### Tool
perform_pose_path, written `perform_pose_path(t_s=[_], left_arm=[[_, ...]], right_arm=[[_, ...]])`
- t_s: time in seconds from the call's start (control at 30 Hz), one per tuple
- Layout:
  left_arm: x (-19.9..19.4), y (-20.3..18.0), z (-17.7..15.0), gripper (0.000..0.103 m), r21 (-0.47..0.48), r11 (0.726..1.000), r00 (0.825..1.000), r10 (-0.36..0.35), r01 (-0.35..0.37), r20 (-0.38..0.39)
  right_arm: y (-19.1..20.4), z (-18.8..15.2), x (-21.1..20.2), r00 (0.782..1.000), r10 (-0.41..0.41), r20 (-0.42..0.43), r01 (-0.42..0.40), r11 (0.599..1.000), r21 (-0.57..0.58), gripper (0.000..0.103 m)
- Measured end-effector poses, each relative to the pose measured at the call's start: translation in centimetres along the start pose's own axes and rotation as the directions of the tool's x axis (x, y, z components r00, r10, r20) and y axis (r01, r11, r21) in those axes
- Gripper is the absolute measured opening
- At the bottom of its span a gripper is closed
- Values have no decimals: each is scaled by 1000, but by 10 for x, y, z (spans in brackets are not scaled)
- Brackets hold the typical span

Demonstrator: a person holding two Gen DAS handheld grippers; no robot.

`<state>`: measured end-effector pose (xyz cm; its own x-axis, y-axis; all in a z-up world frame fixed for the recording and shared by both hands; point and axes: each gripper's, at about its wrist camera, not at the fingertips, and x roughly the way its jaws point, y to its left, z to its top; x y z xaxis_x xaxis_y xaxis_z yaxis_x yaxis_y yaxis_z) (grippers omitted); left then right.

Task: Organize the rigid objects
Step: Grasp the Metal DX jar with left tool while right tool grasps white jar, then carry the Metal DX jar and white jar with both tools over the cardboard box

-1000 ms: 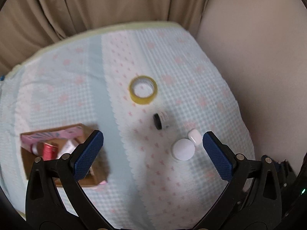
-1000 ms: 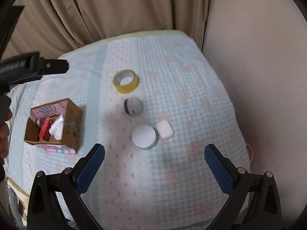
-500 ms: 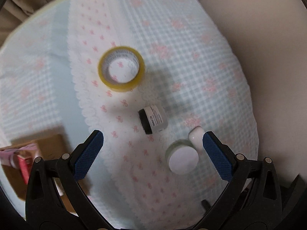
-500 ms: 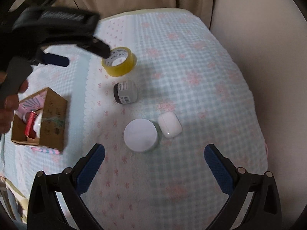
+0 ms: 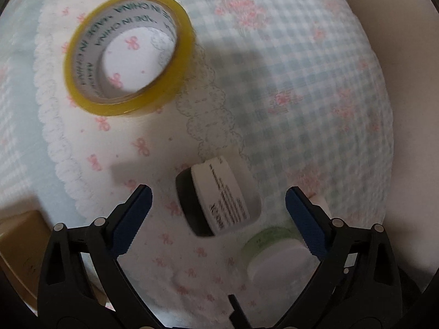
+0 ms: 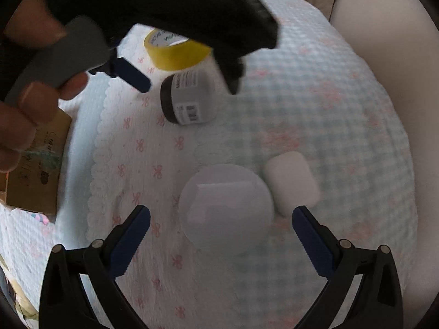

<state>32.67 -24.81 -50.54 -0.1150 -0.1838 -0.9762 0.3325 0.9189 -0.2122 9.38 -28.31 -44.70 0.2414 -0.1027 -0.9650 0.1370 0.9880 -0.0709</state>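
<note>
A translucent yellow tape roll [image 5: 129, 54] with a white printed core lies on the quilted cloth [image 5: 301, 82], which is pale blue-and-white gingham with pink flower sprigs, beside a white scalloped panel [image 5: 90, 142] dotted with pink bows. Near the roll lies a small white-labelled jar with a black lid [image 5: 219, 197]. Beyond it sit a round white-lidded tub with a pale green side [image 5: 274, 252], a plain white rounded case [image 6: 292, 183], and a brown cardboard box [image 6: 38, 178].

We see our right gripper [image 6: 221, 226] spread wide above the white lid [image 6: 225, 209], touching nothing. A white case [image 6: 291, 187] lies just beside the lid. Farther off, our left gripper [image 6: 186, 82] straddles the black-capped jar [image 6: 189, 99]; contact is possibly absent, blur hides it. Tape [image 6: 175, 50] sits behind, box [image 6: 35, 170] at left.
</note>
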Motion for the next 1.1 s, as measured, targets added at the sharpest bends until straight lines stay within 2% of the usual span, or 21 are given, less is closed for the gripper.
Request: perform_pose_path(t_s=[0.07,0.1,0.13,0.27,0.4,0.43,0.77,1.1], left_arm=[[8,-1,2,90,2,1000,1000,1,-1,-17],[12,-1,3,79,2,1000,1000,0,0,-26],[15,-1,4,75,1,1000,999,-2,2,-36],[22,-1,4,73,1,1000,999,10,-10,-40],[19,2,4,55,-9,1000,1000,28,-28,-8],[18,3,4,55,-17,1000,1000,19,-19,2],[9,-1,-2,54,22,998,998,55,-56,40],[-34,-9,-15,52,11,999,993,47,-48,105]], right_arm=[[1,0,9,1000,-14,-9,14,1000,1,102],[1,1,13,1000,-12,-14,12,1000,6,96],[0,1,16,1000,-6,-22,6,1000,11,94],[-4,2,25,999,4,-41,-3,1000,16,85],[-5,2,31,998,-18,-54,18,1000,-2,70],[-6,2,32,998,-23,-57,24,1000,1,67],[-8,3,31,998,-9,-60,9,1000,0,67],[-21,1,14,1000,-7,-28,8,999,35,67]])
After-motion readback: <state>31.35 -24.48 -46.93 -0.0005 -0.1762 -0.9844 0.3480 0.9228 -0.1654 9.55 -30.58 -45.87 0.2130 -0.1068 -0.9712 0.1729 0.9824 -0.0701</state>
